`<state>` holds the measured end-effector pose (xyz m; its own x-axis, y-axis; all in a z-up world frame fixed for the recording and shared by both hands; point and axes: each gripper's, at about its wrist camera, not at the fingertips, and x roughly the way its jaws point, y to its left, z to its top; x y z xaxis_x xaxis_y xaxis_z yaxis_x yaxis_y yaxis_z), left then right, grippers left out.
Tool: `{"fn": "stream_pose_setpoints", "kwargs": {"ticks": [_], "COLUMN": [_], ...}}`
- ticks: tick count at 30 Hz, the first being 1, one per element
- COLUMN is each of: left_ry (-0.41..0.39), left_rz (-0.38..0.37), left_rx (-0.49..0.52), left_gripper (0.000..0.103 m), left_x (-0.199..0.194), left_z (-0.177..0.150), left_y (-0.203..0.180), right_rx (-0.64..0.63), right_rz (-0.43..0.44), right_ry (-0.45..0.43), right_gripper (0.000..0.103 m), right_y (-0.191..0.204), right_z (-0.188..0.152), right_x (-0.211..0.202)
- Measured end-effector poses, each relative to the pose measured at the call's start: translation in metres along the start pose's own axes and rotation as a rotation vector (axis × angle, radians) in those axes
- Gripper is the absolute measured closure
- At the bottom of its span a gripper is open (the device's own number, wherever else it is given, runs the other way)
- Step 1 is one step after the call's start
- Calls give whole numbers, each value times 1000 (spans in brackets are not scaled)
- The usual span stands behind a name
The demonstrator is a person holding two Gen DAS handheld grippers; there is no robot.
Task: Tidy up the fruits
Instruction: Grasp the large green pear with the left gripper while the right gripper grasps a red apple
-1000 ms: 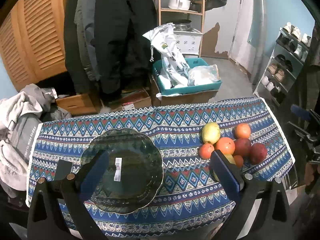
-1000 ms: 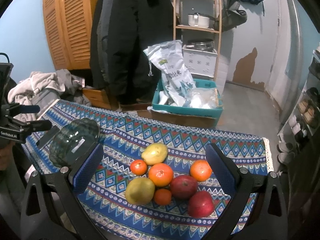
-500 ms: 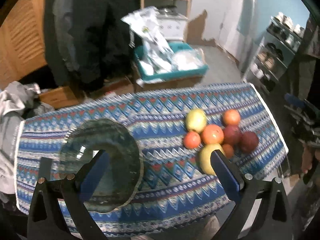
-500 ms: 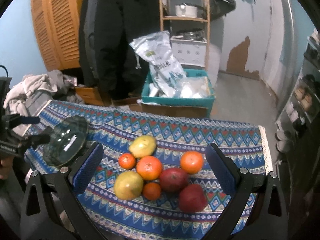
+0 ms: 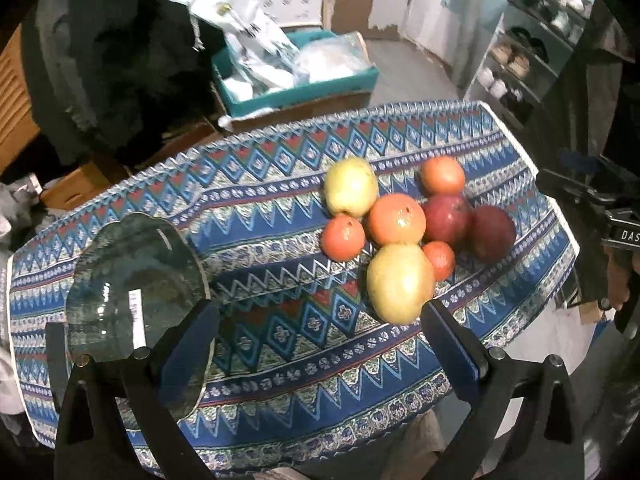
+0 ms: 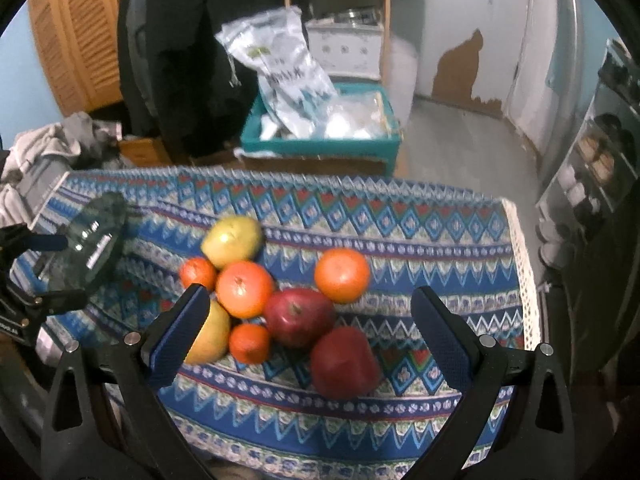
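Right gripper (image 6: 306, 320): jaws wide apart, nothing held, hovering over the fruit pile. In the right wrist view the pile sits centre frame, mostly between the two fingers: a red apple (image 6: 344, 362) lowest and closest, a second red apple (image 6: 298, 316) just above it, touching. A small orange (image 6: 249, 342) and a big orange (image 6: 245, 289) lie to their left. A yellow pear (image 6: 208, 338) is partly hidden behind the left finger.

Left gripper (image 5: 320, 334): also spread open, empty. The near yellow pear sits just off its right fingertip in the lower-right-of-centre of the left wrist view, while the glass plate (image 5: 132, 280) overlaps its left finger at lower left. The plate looks tilted, near edge up; can't tell if anything supports it.

Everything rests on the patterned cloth (image 5: 280, 352) covering the counter. Further out: a lone orange (image 6: 342, 274) upper right of the pile, a second pear (image 6: 232, 240) at its top, and another small orange (image 6: 197, 273) upper left.

Key relation: the fruit lies straight ahead and below the right gripper, and the plate is far left in that view. My read: right side is better placed for the nearest red apple, with the jaws already wide enough. The apples look roundish, so no long axis to align to; the pears are elongated.

Risk: the fruits touch, so lifting one may roll its neighbours.
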<state>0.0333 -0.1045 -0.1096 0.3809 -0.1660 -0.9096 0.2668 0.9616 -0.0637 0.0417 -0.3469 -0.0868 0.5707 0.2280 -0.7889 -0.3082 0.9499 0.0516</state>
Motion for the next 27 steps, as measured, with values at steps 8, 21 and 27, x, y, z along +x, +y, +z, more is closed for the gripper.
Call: {"fn": "stream_pose_setpoints", "kwargs": {"ticks": [8, 21, 27], "left_ry": [46, 129, 176], "left_rz": [-34, -58, -88], "left_rx": [4, 126, 94], "left_gripper": [1, 1, 1], "left_x": [29, 79, 103], "left_z": [9, 9, 12], "left_y": [-15, -68, -69], "right_rx": [42, 34, 48], "right_rz": [-11, -9, 9], "right_ry": [104, 257, 312], "right_gripper": [3, 7, 12], "right_y": [-23, -33, -37], "right_z": [-19, -42, -51], "right_x": [31, 83, 103]}}
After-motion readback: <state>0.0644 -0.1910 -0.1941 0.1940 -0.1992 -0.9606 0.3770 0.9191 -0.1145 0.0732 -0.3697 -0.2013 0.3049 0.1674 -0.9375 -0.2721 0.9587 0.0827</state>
